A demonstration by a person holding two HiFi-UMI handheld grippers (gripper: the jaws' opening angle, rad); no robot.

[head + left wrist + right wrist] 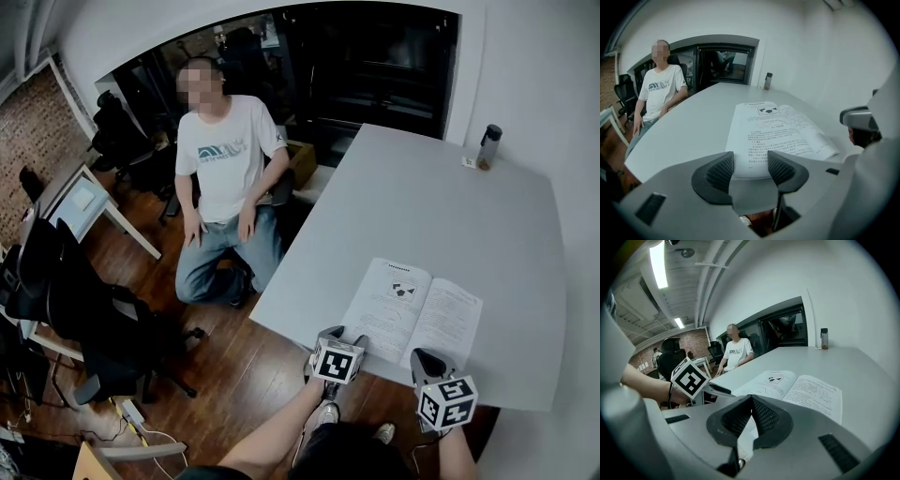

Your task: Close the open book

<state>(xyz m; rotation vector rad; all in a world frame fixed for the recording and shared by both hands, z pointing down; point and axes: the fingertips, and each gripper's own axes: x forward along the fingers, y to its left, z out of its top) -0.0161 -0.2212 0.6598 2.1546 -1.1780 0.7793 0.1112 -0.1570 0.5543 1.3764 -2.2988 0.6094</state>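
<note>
The open book (412, 309) lies flat near the front edge of the grey table (450, 197), both white printed pages facing up. My left gripper (344, 337) stands open at the near edge of the left page. In the left gripper view its fingers (723, 172) frame the bottom edge of that page (759, 140) without pressing on it. My right gripper (427, 356) is shut and empty, just in front of the right page's near edge. In the right gripper view its closed tips (751, 401) point over the book (797, 387).
A dark bottle (487, 147) stands at the table's far right corner. A person (225, 178) in a white T-shirt sits past the table's left edge. Black office chairs (84, 300) and a desk (84, 202) stand on the wooden floor at left.
</note>
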